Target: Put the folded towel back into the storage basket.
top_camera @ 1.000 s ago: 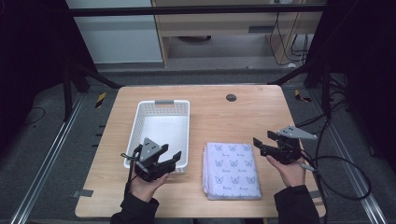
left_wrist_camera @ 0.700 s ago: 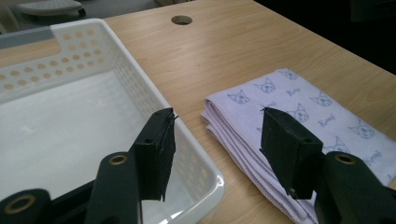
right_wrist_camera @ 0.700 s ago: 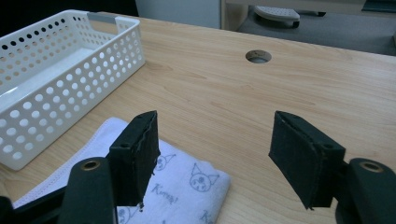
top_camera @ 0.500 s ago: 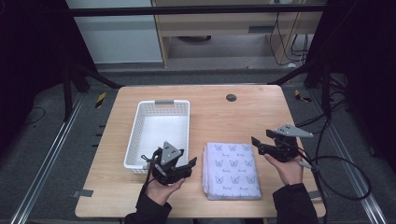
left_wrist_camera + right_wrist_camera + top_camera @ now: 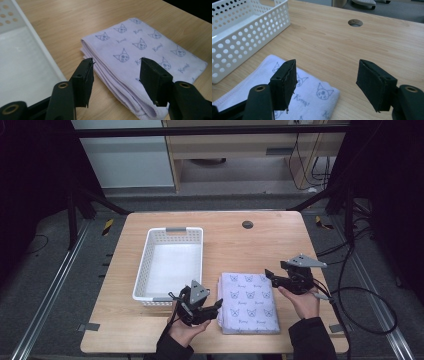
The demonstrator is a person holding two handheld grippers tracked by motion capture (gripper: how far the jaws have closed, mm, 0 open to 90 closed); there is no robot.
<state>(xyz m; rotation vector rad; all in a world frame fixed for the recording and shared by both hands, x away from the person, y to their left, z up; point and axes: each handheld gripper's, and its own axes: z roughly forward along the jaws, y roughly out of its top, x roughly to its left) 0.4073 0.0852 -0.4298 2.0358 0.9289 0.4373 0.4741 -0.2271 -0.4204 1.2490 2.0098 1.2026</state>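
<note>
Left hand-held gripper (image 5: 214, 306) hung low over the bench (image 5: 260, 245) at the near left edge of the folded towel (image 5: 248, 301), its jaws spread and gripping nothing; in the left gripper view they straddled the towel's layered folded edge without pressing on it — bare wood and cloth showed between them. That towel, pale lilac with small printed cat faces and script, lay flat near the front of the bench, right of the white perforated basket (image 5: 170, 265) and just apart from it; the basket's near wall stood just behind the left hand-held gripper. Right hand-held gripper (image 5: 270, 275) was held at the towel's far right corner, likewise released, with nothing between its jaws; in the right gripper view one jaw hung over that corner of the cloth and the other over bare wood. Whether either gripper touched the cloth could not be told from the high view. Both forearms, in dark sleeves, came in from the front edge. Further back, a round cable hole (image 5: 247, 224) sat in the bench top — well apart from the towel; black cables (image 5: 360, 300) trailed off to the right over the floor.
</note>
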